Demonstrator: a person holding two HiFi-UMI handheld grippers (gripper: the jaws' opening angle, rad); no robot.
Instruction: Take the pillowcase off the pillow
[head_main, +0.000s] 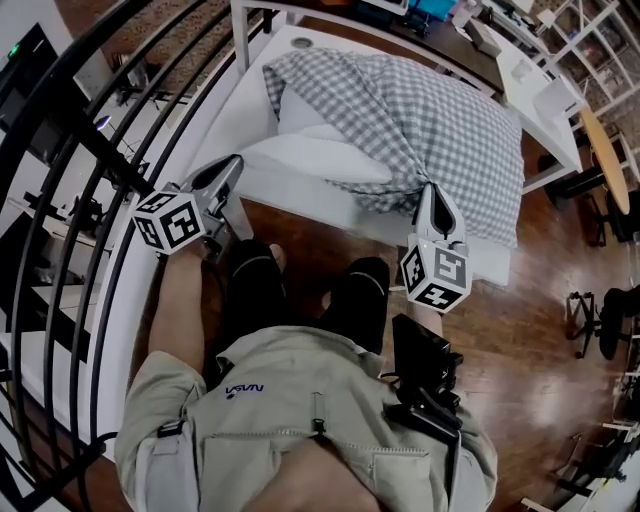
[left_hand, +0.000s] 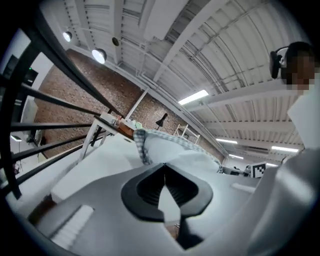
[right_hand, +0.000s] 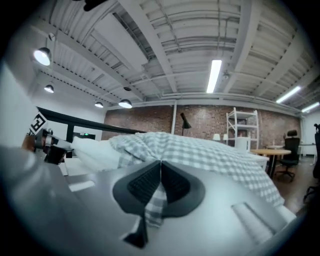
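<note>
The right gripper (head_main: 433, 192) is clamped on the near hem of the checked pillowcase (head_main: 440, 120) on the table (head_main: 262, 80), the left gripper (head_main: 231, 168) is closed, seemingly on the bare pillow (head_main: 312, 156) corner, and this soft, light cloth should slide off by that hem.

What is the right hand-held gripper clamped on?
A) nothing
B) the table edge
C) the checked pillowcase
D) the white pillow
C: the right gripper view shows the right hand-held gripper shut on a fold of the checked pillowcase.
</note>
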